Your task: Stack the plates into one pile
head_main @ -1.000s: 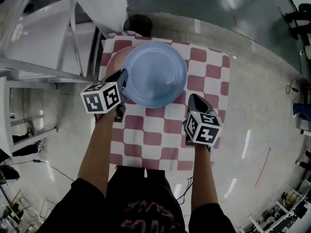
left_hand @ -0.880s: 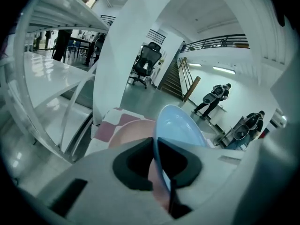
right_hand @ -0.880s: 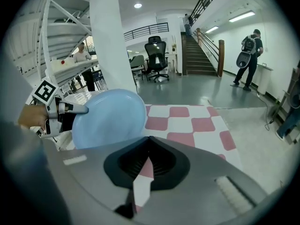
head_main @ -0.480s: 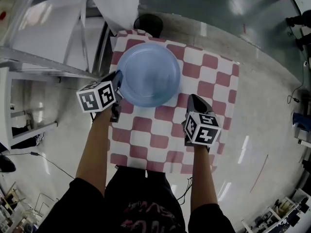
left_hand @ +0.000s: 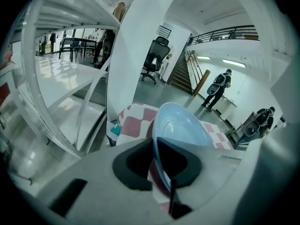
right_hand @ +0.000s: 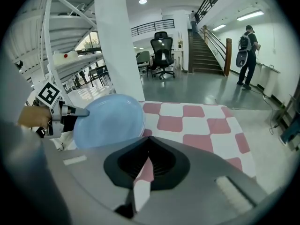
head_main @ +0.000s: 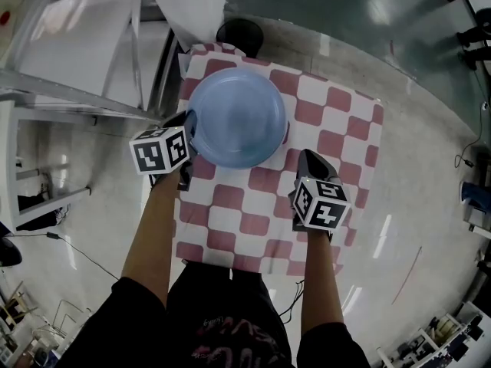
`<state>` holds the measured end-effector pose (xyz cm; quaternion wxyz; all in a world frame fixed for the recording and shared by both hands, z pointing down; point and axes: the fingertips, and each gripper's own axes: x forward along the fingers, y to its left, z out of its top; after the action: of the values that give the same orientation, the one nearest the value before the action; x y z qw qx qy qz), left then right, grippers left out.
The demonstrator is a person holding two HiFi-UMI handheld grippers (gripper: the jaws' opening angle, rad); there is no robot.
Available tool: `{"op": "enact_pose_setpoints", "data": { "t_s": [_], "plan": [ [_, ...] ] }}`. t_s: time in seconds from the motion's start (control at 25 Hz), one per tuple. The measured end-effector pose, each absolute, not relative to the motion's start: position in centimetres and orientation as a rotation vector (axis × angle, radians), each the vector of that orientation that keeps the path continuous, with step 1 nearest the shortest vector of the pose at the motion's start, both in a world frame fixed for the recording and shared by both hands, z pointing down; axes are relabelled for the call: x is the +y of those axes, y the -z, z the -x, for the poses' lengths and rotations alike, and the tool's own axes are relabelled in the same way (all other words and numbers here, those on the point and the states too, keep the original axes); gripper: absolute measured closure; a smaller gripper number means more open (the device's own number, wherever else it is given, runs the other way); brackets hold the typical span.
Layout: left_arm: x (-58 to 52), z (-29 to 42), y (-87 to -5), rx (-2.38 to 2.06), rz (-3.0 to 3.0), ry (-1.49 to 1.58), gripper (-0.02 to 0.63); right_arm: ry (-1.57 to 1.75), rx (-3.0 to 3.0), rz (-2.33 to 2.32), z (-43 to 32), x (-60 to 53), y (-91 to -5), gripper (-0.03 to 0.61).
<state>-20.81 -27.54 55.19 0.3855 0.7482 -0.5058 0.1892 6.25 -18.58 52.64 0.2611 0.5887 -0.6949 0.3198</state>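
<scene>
A light-blue plate [head_main: 238,117] hangs over the far left part of the red-and-white checked table [head_main: 337,121]. My left gripper [head_main: 190,123] is shut on the plate's left rim. The left gripper view shows that rim [left_hand: 180,123] running edge-on between the jaws, which have just eased open slightly. A thin dark-red rim [head_main: 286,133] peeks from under the plate's right edge, perhaps a second plate. My right gripper [head_main: 307,156] hovers shut and empty over the table's right half. In the right gripper view, the blue plate [right_hand: 110,118] lies ahead to the left of the right gripper [right_hand: 149,140].
A white metal rack [head_main: 69,90] stands close along the table's left side. A black round object [head_main: 239,33] and a white column [head_main: 188,6] sit just beyond the far edge. Polished floor surrounds the small table.
The left gripper has carried the blue plate leftward and lower over the table. A pinkish plate that showed at its left edge a second ago is now covered. The right gripper drifted slightly.
</scene>
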Motion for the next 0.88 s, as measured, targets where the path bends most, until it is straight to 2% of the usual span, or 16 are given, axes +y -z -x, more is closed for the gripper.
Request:
{"op": "enact_pose_setpoints", "data": {
  "t_s": [0.36,0.48,0.56,0.88],
  "plan": [
    [-27.2,20.6,-55.8,-1.315,-1.996,-0.669,0.546,-0.868,-1.872,-1.596,-6.6,-18.5,-52.7,0.568],
    [-27.2,20.4,-55.7,-1.313,-2.012,-0.652,0.516,-0.869,-1.875,-1.595,-6.5,-18.5,-52.7,0.568],
    [-27.3,20.5,-55.4,-1.328,-2.032,-0.661,0.463,-0.868,-1.878,-1.594,-6.5,-18.4,-52.7,0.568],
    [-27.0,21.3,-54.0,-1.369,-2.066,-0.667,0.473,-0.868,-1.890,-1.599,-6.3,-18.2,-52.2,0.568]
  ]
}}
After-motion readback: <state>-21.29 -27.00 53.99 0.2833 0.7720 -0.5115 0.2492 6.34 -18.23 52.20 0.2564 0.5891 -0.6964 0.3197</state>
